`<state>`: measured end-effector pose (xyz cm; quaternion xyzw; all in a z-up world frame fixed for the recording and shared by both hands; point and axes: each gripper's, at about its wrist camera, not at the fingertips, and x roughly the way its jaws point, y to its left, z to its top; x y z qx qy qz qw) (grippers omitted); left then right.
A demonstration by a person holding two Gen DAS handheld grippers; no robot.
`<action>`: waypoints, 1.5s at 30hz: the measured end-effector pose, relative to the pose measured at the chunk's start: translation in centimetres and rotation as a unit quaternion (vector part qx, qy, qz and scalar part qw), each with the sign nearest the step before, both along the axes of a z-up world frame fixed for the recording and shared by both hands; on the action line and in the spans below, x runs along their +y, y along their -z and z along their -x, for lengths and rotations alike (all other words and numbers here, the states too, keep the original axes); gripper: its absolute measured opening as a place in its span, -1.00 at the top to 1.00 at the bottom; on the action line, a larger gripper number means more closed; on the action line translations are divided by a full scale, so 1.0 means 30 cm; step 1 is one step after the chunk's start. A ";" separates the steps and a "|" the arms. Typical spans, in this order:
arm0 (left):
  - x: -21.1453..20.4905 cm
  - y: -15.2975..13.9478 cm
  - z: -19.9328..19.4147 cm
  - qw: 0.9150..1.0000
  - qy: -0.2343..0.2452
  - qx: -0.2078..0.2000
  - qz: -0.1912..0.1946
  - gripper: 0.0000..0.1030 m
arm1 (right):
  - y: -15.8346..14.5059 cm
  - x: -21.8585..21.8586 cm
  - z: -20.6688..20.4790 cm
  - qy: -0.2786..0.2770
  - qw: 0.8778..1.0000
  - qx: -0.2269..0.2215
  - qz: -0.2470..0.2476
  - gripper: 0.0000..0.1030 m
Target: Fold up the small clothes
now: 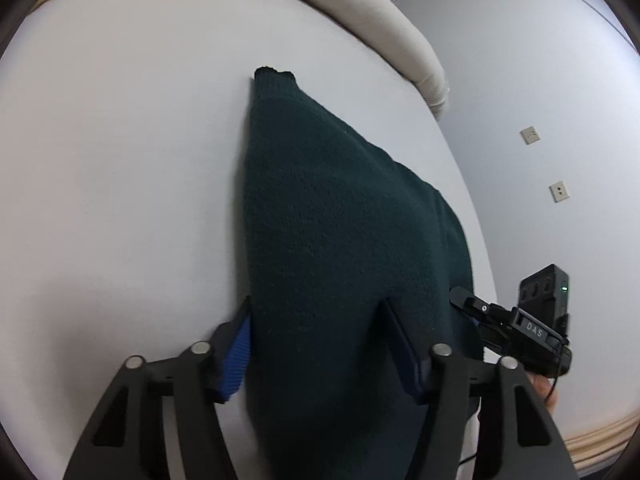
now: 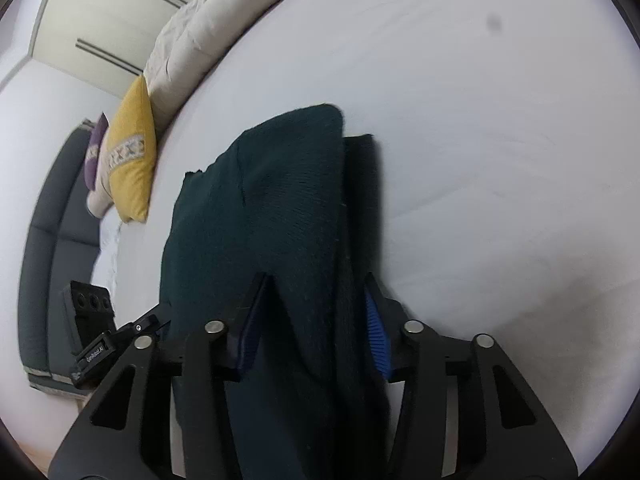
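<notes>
A dark green knitted sweater [image 1: 328, 220] lies folded on the white bed sheet [image 1: 120, 160]. My left gripper [image 1: 320, 320] has its blue-padded fingers [image 1: 236, 360] on both sides of the sweater's near edge, the cloth bunched between them. My right gripper [image 2: 316, 312] holds the sweater [image 2: 272, 220] the same way at its other near corner, with a folded layer hanging between the pads [image 2: 378, 340]. The right gripper also shows in the left wrist view [image 1: 516, 324] at the sweater's right edge. The left gripper shows in the right wrist view [image 2: 120, 340] at the left.
A cream duvet [image 1: 360, 8] lies rolled along the far side of the bed. A yellow cushion [image 2: 132, 156] and a purple one [image 2: 96, 148] rest against a dark grey headboard [image 2: 48, 240]. The bed edge and wall with sockets [image 1: 530, 135] are to the right.
</notes>
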<state>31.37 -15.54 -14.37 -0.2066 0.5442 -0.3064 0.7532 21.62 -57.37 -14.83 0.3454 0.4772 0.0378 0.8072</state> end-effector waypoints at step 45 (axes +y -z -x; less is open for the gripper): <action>0.738 -0.046 0.533 0.991 -0.048 -0.053 -0.111 0.14 | -0.012 0.923 0.382 -0.107 0.994 -0.008 -0.003 0.53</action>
